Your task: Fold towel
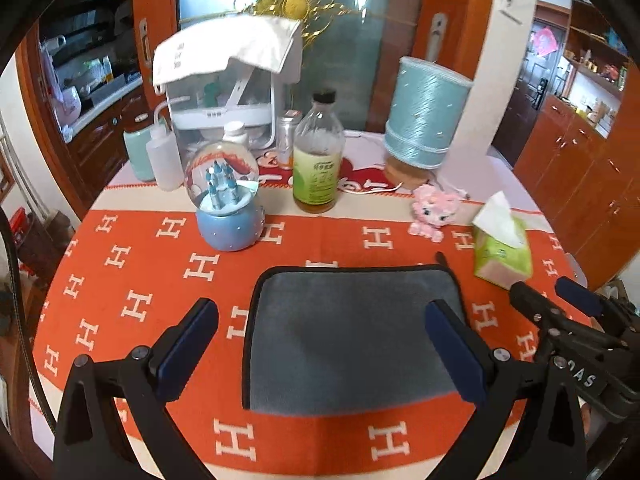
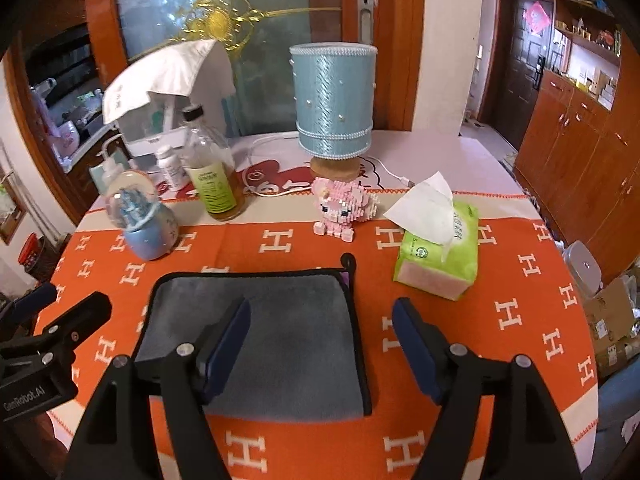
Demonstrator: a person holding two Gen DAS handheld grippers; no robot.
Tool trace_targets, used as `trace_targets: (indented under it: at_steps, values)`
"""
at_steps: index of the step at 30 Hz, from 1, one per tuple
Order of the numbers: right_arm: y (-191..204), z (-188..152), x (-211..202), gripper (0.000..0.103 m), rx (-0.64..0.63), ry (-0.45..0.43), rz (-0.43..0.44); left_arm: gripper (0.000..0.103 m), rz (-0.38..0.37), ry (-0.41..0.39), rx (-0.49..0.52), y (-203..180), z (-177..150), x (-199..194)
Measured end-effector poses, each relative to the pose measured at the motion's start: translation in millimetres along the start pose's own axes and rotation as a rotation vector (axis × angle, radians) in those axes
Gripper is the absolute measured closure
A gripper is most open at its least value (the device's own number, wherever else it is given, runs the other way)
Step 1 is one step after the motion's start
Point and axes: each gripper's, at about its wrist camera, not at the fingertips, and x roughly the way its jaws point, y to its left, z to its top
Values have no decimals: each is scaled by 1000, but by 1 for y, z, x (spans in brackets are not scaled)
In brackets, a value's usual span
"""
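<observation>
A grey towel [image 1: 348,332] with black edging lies flat on the orange patterned tablecloth [image 1: 132,280], near the table's front edge. It also shows in the right wrist view [image 2: 288,332]. My left gripper [image 1: 322,320] is open and empty, held above the towel's near left part. My right gripper [image 2: 322,320] is open and empty, held above the towel's near right edge. The right gripper [image 1: 556,296] shows at the right of the left wrist view. The left gripper [image 2: 64,304] shows at the left of the right wrist view.
Behind the towel stand a blue snow globe [image 1: 226,204], a glass bottle [image 1: 318,160], a blue lamp [image 1: 424,116], a pink brick toy [image 1: 434,210] and a green tissue pack [image 1: 502,248]. A white appliance [image 1: 228,92] and bottles stand at the back left.
</observation>
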Motion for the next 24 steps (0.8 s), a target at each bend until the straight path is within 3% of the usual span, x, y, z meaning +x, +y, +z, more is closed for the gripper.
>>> trace_targets:
  at_steps: [11, 24]
  values:
    - [-6, -37, -62, 29, -1, -42, 34, 1, -53, -36, 22, -20, -39, -71]
    - [-17, -91, -105, 29, -11, -30, 49, 1, 34, -34, 55, -22, -93, -119]
